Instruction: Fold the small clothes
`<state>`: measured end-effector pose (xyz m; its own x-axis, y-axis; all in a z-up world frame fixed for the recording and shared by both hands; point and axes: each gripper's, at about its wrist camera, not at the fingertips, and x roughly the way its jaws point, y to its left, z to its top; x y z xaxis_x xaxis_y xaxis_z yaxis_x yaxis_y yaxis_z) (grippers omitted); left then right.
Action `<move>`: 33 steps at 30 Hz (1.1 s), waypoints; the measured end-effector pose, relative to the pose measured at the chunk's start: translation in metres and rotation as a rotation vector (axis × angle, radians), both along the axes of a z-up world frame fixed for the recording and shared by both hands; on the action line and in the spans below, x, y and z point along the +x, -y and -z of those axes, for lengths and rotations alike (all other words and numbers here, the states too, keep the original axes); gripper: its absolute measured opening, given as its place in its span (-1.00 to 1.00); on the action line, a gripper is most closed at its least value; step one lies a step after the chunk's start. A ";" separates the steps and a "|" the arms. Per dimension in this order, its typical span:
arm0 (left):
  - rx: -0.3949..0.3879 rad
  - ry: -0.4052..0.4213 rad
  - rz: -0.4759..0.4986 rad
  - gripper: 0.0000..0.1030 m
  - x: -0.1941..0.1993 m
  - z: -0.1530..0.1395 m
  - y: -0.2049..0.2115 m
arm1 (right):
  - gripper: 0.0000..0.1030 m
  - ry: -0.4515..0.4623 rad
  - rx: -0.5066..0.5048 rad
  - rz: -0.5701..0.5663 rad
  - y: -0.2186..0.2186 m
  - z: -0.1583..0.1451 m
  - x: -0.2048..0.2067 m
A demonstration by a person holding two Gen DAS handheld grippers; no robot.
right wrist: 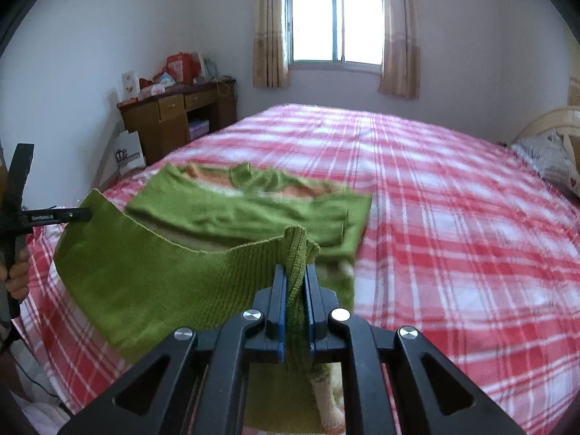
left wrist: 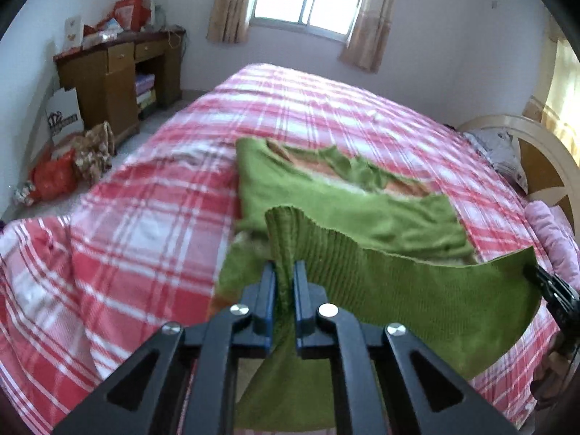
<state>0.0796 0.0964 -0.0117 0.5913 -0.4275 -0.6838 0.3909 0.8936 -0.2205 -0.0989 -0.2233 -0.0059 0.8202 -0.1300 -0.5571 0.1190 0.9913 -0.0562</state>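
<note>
Nearest the lens, left tool (left wrist: pixel 285 272) clamped hard on a bunched corner of the green knit garment (left wrist: pixel 417 290), ribbed hem squeezed between the blue pads with almost no gap. Same on the other side: right tool (right wrist: pixel 296 275) pinched shut on the opposite hem corner, knit gathered into a thick ridge above the jaws. Between the two, hem raised off the bed (left wrist: pixel 145 199) and sagging in a shallow curve rather than drawn taut; rest of the garment lying flat on the red-and-white plaid cover just beyond, neckline and an orange inner layer facing the window (right wrist: pixel 337 21). Sleeves seemingly already tucked in over the body, though blur leaves that unsure. Probable step in hand: carrying the bottom edge up and over toward the collar. Risks from here: slack in the middle likely to drop first and crease under the fold; uneven travel of the two corners giving a skewed edge; thick knit slipping from a corner grip if pulled sideways; drag on the lower layer disturbing what already lies neat. Further off, a wooden desk (right wrist: pixel 174 116) stacked with bags and boxes against the left wall, a pillow (right wrist: pixel 547 159) by the headboard at right, curtains framing the bright pane.
</note>
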 end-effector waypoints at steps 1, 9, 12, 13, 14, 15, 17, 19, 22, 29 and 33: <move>0.001 0.005 -0.011 -0.84 0.006 -0.002 0.001 | -0.85 0.008 -0.009 0.002 0.001 -0.003 0.004; -0.001 0.011 -0.046 -0.84 0.043 -0.005 0.011 | -0.85 0.037 -0.065 0.003 0.010 -0.020 0.043; -0.009 0.000 -0.051 -0.84 0.061 -0.005 0.016 | -0.85 0.029 -0.066 0.013 0.017 -0.020 0.061; -0.011 -0.004 -0.056 -0.84 0.066 -0.005 0.017 | -0.85 0.027 -0.064 0.015 0.019 -0.021 0.066; -0.014 -0.008 -0.059 -0.84 0.068 -0.006 0.020 | -0.85 0.023 -0.060 0.017 0.022 -0.021 0.072; -0.020 -0.015 -0.062 -0.84 0.076 -0.007 0.021 | -0.85 0.022 -0.054 0.018 0.026 -0.021 0.078; -0.023 -0.014 -0.064 -0.84 0.085 -0.008 0.024 | -0.85 0.018 -0.045 0.017 0.030 -0.022 0.092; -0.017 -0.011 -0.058 -0.84 0.096 -0.008 0.031 | -0.85 0.010 -0.057 0.017 0.033 -0.020 0.106; -0.005 -0.018 -0.058 -0.84 0.118 -0.006 0.043 | -0.86 -0.006 -0.077 0.024 0.041 -0.014 0.132; -0.004 -0.010 -0.078 -0.84 0.169 -0.009 0.071 | -0.87 -0.009 -0.086 0.075 0.072 -0.009 0.188; 0.011 -0.024 -0.098 -0.84 0.199 0.009 0.090 | -0.87 -0.037 -0.134 0.101 0.086 0.013 0.224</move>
<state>0.2784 0.0066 -0.0210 0.6129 -0.3608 -0.7030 0.2963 0.9297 -0.2188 0.1254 -0.3092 -0.0188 0.7785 -0.2858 -0.5588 0.2126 0.9577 -0.1938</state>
